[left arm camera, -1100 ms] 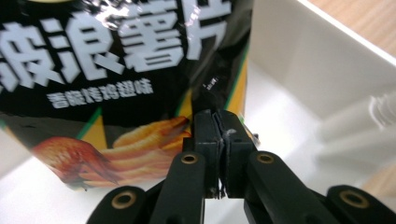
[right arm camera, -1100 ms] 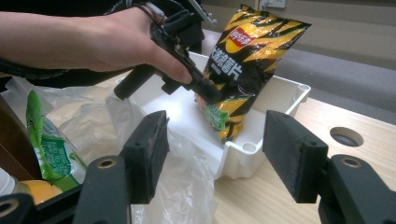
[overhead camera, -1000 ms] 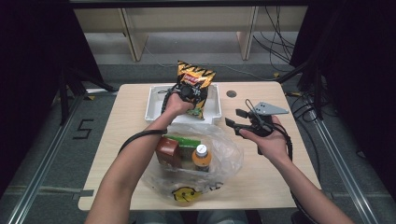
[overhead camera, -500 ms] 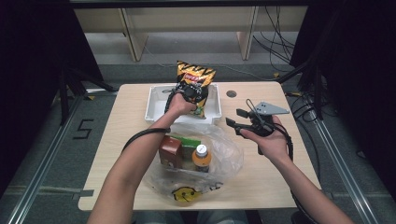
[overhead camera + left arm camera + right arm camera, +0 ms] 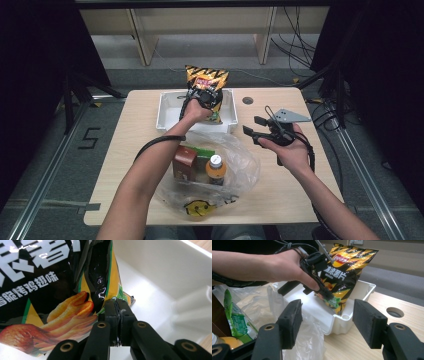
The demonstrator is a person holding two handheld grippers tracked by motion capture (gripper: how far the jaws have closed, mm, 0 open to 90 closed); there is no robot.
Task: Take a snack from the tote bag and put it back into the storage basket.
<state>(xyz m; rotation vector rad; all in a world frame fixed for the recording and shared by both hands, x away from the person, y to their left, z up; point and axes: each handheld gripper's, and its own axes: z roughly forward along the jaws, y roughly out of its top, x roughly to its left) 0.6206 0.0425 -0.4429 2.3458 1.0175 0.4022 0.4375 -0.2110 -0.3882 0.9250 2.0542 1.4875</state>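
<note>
High view: the chip bag (image 5: pixel 206 80) stands upright in the white bin (image 5: pixel 170 102) at the far side of the counter (image 5: pixel 130 145), its lower edge pinched by the left tool (image 5: pixel 202 100), whose jaws are pressed together on the foil. Best to lower it until the bottom rests flat, then let go, keeping clear of the bin's near wall. The right tool (image 5: pixel 255 127) hangs spread and empty nearby, beside the plastic bag (image 5: pixel 240 165); open counter lies to its right.
</note>
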